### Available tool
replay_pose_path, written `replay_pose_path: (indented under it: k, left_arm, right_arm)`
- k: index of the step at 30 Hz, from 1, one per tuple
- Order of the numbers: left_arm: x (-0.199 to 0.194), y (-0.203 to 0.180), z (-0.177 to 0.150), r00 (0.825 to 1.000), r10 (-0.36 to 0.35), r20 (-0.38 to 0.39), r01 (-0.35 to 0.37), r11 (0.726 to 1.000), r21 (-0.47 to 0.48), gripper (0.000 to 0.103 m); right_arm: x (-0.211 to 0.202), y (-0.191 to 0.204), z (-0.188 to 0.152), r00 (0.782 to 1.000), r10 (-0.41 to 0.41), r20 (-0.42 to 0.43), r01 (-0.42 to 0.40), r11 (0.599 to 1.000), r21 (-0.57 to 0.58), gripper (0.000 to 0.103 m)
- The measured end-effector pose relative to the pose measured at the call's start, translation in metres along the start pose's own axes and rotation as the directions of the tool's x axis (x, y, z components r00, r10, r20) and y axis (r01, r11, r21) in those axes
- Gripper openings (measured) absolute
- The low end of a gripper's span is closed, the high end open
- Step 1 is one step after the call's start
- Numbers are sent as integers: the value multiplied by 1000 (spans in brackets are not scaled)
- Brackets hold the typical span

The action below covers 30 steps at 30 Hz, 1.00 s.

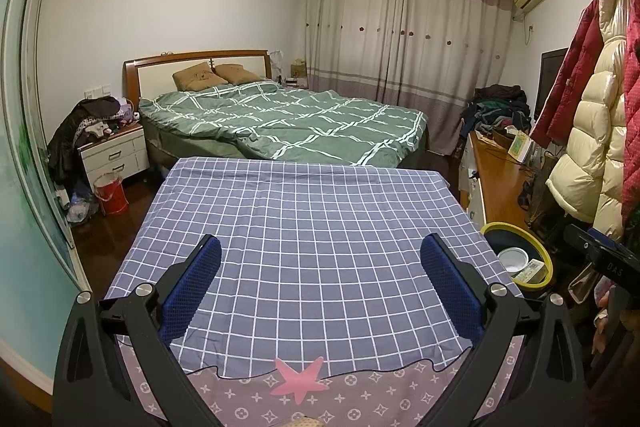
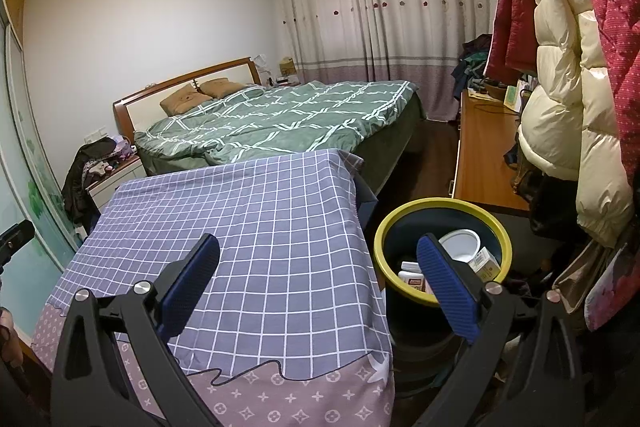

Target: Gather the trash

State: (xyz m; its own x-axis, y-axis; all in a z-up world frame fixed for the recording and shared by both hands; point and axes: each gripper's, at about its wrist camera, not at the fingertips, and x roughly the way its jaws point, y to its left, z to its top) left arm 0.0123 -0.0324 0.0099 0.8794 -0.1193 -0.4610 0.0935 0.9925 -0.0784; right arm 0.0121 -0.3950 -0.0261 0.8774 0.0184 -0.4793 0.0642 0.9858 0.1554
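Both tongs are spread wide and hold nothing: my left gripper (image 1: 320, 287) hangs over the near middle of the table (image 1: 304, 219), and my right gripper (image 2: 318, 287) hangs over the table's right edge, with its right finger (image 2: 448, 291) already in front of the trash bin (image 2: 442, 255). I judge that I keep them wide like this because nothing remains to grip; the checked cloth on the table shows bare from edge to edge in both views.

The trash lies inside the bin, which stands on the floor just beside the right edge of the table. In it I see a white round lid (image 2: 460, 243), a small carton (image 2: 486, 261) and a white bottle with a red label (image 2: 412, 273). So the collecting looks finished, or nearly.

Around it the room is crowded. Hanging coats (image 2: 568, 75) press close on the right of the bin, and a wooden desk (image 2: 484, 155) stands behind it. The bed (image 1: 288, 119) lies beyond the far edge of the table. A red bucket (image 1: 110, 193) stands on the floor by the nightstand (image 1: 116, 155), well apart. If more trash waits there, the table and bed stand between.
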Motion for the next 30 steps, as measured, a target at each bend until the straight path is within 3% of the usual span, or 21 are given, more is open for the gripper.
replay_pose_path:
  k: [30]
  left_arm:
    - [1, 8, -4, 1000, 11, -5, -11, 1000, -2, 98]
  right_arm:
    - [6, -1, -3, 1000, 4, -15, -4, 1000, 5, 94]
